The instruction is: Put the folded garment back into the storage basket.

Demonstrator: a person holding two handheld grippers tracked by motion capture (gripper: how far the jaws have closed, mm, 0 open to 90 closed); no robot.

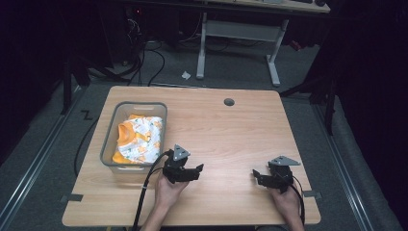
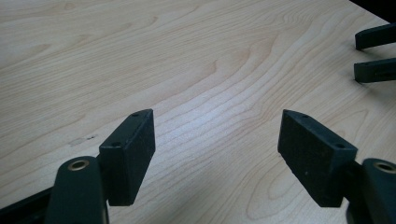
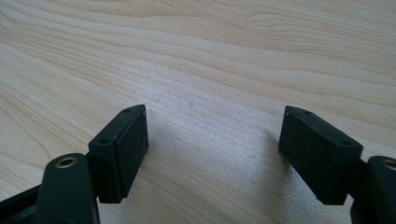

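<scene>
On the left part of the wooden table (image 1: 226, 130) stands a grey plastic bin (image 1: 108, 144) with an orange and white patterned cloth (image 1: 139, 138) bundled inside it. My left gripper (image 1: 198, 169) rests low over the table just right of the bin's near corner, its jaws pointing right. It is open (image 2: 217, 135) with bare wood between the jaws. My right gripper (image 1: 256, 174) sits near the table's front right, jaws pointing left toward the other one. It is open too (image 3: 215, 133), holding nothing. The right gripper's fingertips (image 2: 373, 70) show at the far right of the left gripper view.
A round cable hole (image 1: 229, 102) lies at the back middle of the table. Beyond the table stand a white desk frame (image 1: 238, 33) and loose cables on the grey floor. Bare wood spans between the two grippers.
</scene>
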